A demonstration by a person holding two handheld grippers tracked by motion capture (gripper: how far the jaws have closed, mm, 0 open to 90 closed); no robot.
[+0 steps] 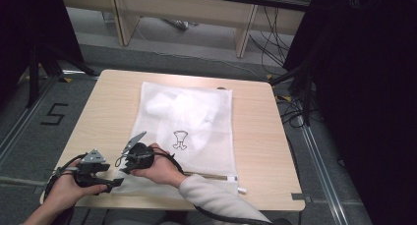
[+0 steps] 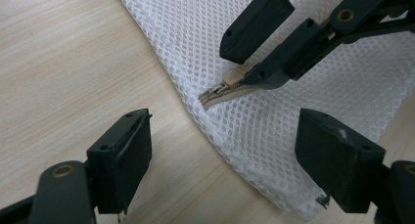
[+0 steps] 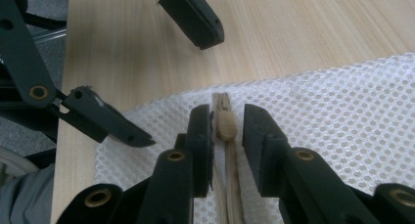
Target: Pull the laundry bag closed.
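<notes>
White mesh bag point(image 1: 189, 129) flat on desk point(image 1: 105, 107), spanning from far edge to near edge, middle of top. Zipper point(image 3: 226, 122) along bag's near edge, slider at near-left corner of bag.

Right gripper point(image 3: 227, 128): jaws narrowed around zipper slider, small gaps each side, not pressing.

Left gripper point(image 2: 230, 158): near desk's near-left corner, jaws wide apart, straddling bag corner, nothing grasped.

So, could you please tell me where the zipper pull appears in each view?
High view: hidden under the right tool, at the mesh bag's near-left corner.
Left gripper view: zipper pull, upper centre.
Right gripper view: centre, between the jaws.
Shared landmark: that bag corner.
</notes>
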